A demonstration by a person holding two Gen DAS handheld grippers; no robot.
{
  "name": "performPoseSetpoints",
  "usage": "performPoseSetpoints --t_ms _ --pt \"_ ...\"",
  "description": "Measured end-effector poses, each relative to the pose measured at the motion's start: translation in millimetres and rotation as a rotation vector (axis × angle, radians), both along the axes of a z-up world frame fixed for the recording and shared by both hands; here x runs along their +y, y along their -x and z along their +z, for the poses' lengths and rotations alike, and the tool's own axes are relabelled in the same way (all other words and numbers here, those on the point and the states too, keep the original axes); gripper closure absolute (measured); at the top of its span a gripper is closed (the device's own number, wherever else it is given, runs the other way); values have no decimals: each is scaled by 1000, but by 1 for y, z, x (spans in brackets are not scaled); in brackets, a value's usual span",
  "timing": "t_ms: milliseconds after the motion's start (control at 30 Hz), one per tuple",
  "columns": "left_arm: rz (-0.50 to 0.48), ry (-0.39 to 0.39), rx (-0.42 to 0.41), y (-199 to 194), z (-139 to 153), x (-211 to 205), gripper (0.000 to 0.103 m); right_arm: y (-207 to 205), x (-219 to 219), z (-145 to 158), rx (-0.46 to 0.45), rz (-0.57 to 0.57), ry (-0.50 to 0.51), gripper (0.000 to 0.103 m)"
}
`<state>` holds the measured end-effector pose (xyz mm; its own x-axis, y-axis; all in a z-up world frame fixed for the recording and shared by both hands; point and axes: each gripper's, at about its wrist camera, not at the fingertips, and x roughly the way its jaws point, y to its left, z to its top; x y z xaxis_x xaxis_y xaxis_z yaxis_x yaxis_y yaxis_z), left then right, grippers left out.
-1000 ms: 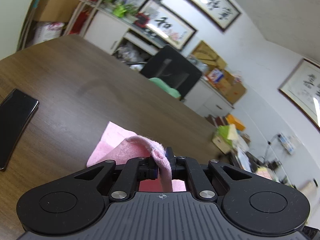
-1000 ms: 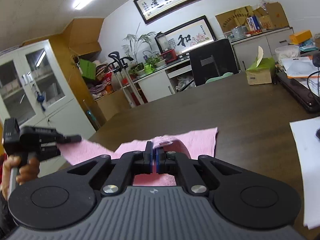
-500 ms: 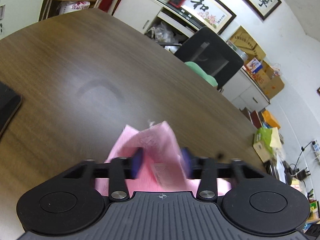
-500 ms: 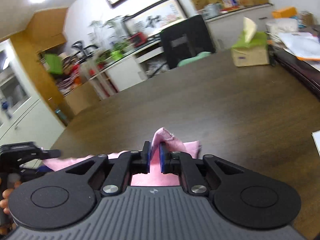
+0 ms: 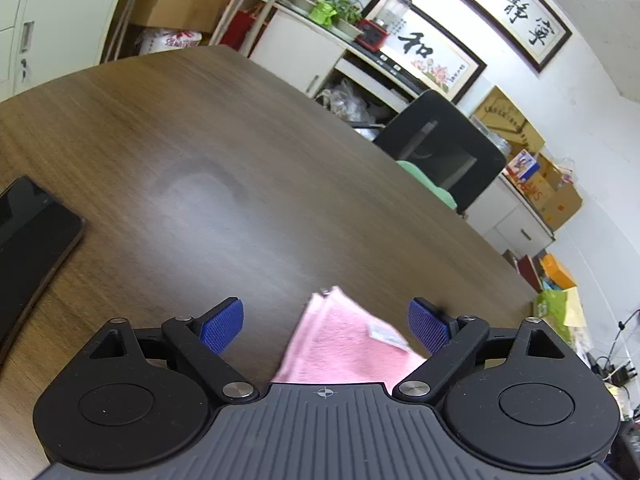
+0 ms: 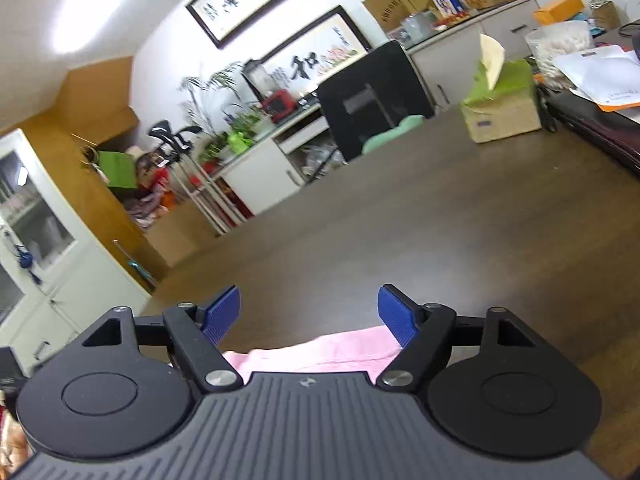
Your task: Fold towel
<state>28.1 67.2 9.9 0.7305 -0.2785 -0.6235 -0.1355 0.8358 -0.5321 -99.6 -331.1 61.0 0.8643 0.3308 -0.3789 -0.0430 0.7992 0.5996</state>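
The pink towel (image 5: 344, 344) lies folded on the dark wooden table (image 5: 220, 168), its layered corner pointing away, a small white label on top. My left gripper (image 5: 326, 326) is open with the towel's corner between its blue pads (image 5: 222, 325), not gripped. In the right wrist view the towel (image 6: 320, 354) shows as a flat pink strip just under my right gripper (image 6: 310, 314), which is open and empty above it. Most of the towel is hidden behind both gripper bodies.
A black phone (image 5: 28, 240) lies on the table at the left. A tissue box (image 6: 500, 116) and a pile of papers (image 6: 600, 80) stand at the far right. A black office chair (image 6: 372, 96) stands at the table's far edge.
Both grippers were shut on the towel's edge one second ago. Both have opened and let go, and the towel now lies folded on the table.
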Motion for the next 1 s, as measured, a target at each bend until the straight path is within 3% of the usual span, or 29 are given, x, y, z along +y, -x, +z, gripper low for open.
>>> performPoseSetpoints --t_ms 133,300,433,600,700,767,833,933,1000 --pt "13 -5 10 6 -3 11 13 -6 31 6 12 158 22 21" --pt "64 -17 -64 19 7 32 13 -8 120 18 8 441 216 19" --pt "21 -46 -109 19 9 35 12 -1 191 22 -39 592 413 19" --pt "-78 -119 -149 16 16 26 11 -2 242 23 -64 692 524 23" --pt "-105 -169 -191 19 23 19 8 -2 267 24 -77 750 571 39" --pt "-112 -199 -217 21 27 14 6 -4 280 22 -81 762 612 58" --pt "-118 -203 -226 22 30 10 5 -4 289 16 -74 763 648 65" --pt "-124 -199 -229 21 31 5 5 2 292 14 -94 750 661 91" --pt "-118 -203 -232 20 32 3 4 12 292 14 -135 739 697 92"
